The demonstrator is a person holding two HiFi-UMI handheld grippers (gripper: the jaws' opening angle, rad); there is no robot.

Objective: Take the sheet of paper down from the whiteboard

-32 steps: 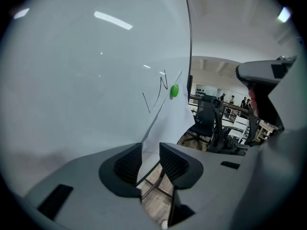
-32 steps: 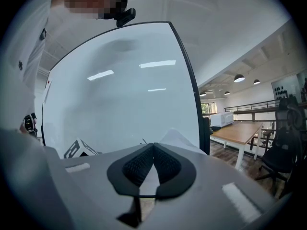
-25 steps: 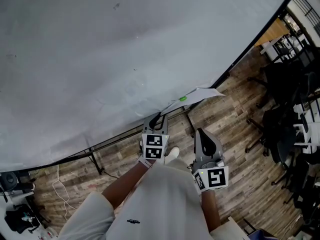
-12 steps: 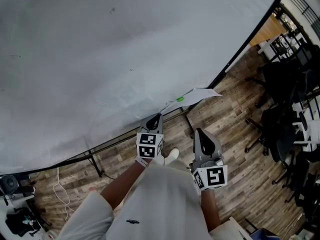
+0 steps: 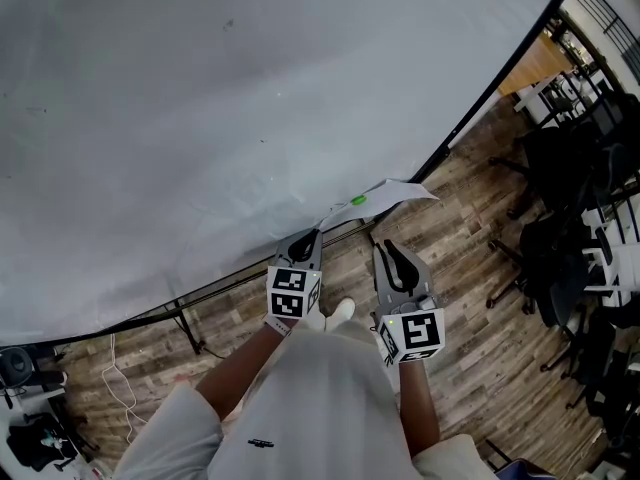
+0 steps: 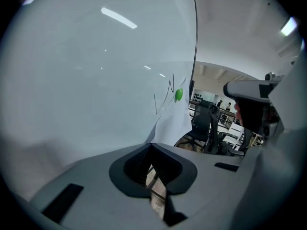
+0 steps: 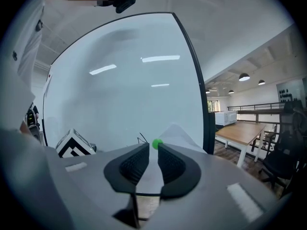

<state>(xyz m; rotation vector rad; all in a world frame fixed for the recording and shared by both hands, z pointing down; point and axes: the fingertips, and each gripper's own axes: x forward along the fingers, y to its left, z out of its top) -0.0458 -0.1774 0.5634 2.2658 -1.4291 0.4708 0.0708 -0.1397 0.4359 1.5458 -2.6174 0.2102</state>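
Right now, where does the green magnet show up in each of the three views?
Head view: green magnet just right of centre, on the sheet of paper.
Left gripper view: green magnet right of centre, mid-height, above the jaws.
Right gripper view: green magnet at centre, just past the tips of the jaws.
Shared landmark: the whiteboard's black edge, to the right of the magnet in all three.

open office: large whiteboard (image 5: 200, 118), black swivel chairs (image 5: 565, 258), wooden desks (image 7: 245, 130), plank floor (image 5: 480, 338).
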